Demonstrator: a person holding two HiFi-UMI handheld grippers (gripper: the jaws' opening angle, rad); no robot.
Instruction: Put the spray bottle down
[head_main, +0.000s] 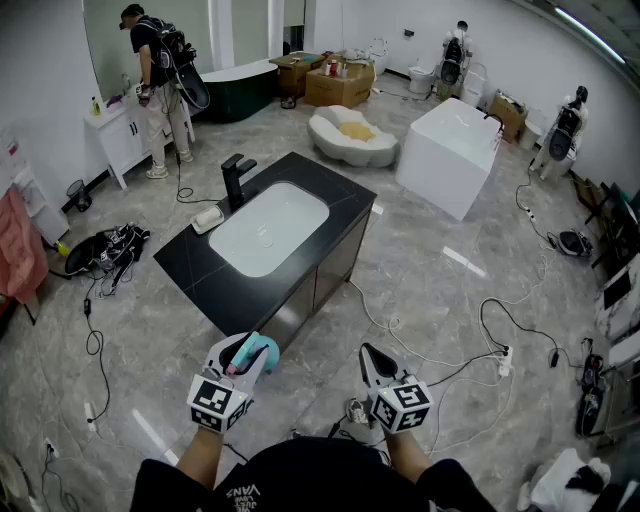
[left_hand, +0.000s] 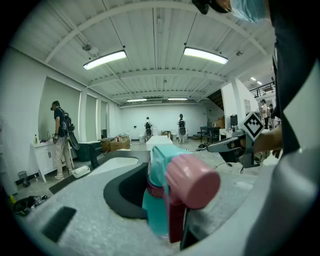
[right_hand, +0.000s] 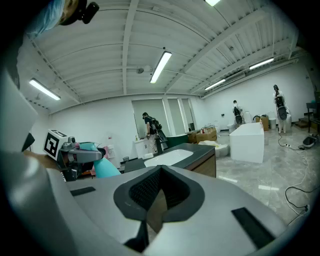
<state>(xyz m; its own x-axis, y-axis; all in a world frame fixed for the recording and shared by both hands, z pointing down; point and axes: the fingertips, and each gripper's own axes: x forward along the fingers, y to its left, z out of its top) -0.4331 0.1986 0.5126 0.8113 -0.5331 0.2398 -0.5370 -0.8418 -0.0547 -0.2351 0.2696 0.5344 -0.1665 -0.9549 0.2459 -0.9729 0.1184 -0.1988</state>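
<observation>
A teal spray bottle (head_main: 257, 352) with a pink trigger head hangs in the air in front of the person, and my left gripper (head_main: 241, 360) is shut on it. In the left gripper view the bottle (left_hand: 162, 200) fills the space between the grey jaws, pink cap towards the camera. My right gripper (head_main: 371, 357) is held level beside it, a little apart, jaws shut with nothing in them (right_hand: 151, 212). The right gripper view shows the bottle (right_hand: 102, 167) at its left. Just ahead stands a black counter (head_main: 215, 285) with a white basin (head_main: 270, 230).
A black faucet (head_main: 236, 178) and a white soap dish (head_main: 207, 218) sit on the counter's left. Cables (head_main: 450, 345) trail over the grey floor. A person (head_main: 155, 60) stands at a white vanity at the far left. A white block (head_main: 450, 150) stands behind.
</observation>
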